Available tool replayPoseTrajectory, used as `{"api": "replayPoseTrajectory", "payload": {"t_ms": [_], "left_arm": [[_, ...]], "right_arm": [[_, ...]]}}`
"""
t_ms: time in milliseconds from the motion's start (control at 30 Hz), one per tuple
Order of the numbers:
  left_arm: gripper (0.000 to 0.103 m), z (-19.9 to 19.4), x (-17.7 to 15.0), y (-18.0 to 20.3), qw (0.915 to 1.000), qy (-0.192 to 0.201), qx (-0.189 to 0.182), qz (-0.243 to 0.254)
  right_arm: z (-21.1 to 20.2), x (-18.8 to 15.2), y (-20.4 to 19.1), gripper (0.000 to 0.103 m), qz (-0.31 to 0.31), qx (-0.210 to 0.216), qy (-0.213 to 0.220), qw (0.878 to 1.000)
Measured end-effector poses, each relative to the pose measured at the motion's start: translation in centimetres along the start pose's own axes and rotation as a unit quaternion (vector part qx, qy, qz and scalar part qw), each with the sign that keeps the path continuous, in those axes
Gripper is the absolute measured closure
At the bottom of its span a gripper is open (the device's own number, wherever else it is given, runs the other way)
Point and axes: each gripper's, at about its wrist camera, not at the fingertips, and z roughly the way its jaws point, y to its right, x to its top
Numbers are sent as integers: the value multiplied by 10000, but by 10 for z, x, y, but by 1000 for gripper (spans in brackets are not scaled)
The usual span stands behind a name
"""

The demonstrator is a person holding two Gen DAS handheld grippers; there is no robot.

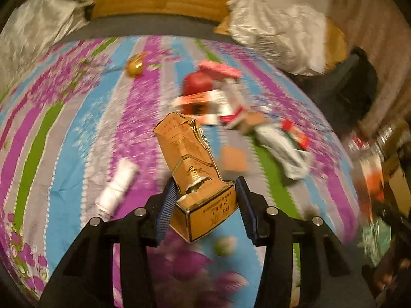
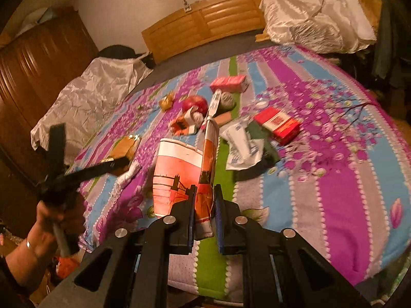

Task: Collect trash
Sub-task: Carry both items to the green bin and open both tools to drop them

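Observation:
My left gripper (image 1: pixel 205 206) is shut on the lower end of a torn golden cardboard box (image 1: pixel 188 154), held above the striped floral bedspread (image 1: pixel 64 128). My right gripper (image 2: pixel 204 213) is shut on the folded edge of a squashed orange-and-white paper cup (image 2: pixel 179 177) printed with a bridge. The right wrist view also shows the left gripper (image 2: pixel 77 172), blurred, in a person's hand (image 2: pixel 43 233), with the golden box (image 2: pixel 125 148) at its tips. Loose trash lies mid-bed: a red ball-like thing (image 2: pixel 194 102), a pink box (image 2: pixel 228 82), a red box (image 2: pixel 277 124) and a white wrapper (image 2: pixel 244 146).
A rolled white paper (image 1: pixel 118 184) and a gold foil wrapper (image 1: pixel 134 65) lie on the bedspread's left side. White satin pillows (image 2: pixel 316 18) flank the wooden headboard (image 2: pixel 203 20). A brown wardrobe (image 2: pixel 38 59) stands left of the bed, blurred clutter (image 1: pixel 372 179) to its right.

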Motion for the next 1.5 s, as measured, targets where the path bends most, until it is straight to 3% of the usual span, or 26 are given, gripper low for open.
{"api": "replayPoseTrajectory", "payload": {"t_ms": [200,400,633,800,1133,1333,1500], "left_arm": [[58,-20,15,85,9947,300,-484,861],[58,-23,30,192,9769,513,-974,1834],[58,-17,28,305,9517,594,-1504,2611],[58,-11,19,379,9305,586,-1845,3109],[58,2,-27,506,8807,397,-2332,4104],[58,11,-51,554,8602,232,-2521,4427],[58,20,-70,575,8510,44,-2580,4574]], "right_arm": [[-66,-1,22,89,139,-445,543,9974],[-153,-11,71,89,550,-1329,1089,9836],[-249,-33,145,89,1302,-2405,1585,9487],[-312,-58,195,89,1883,-3068,1838,9147],[-379,-104,255,89,2243,-4398,1678,8533],[-385,-119,282,89,2283,-4856,1277,8341],[-386,-130,290,89,2317,-4988,1071,8283]]}}
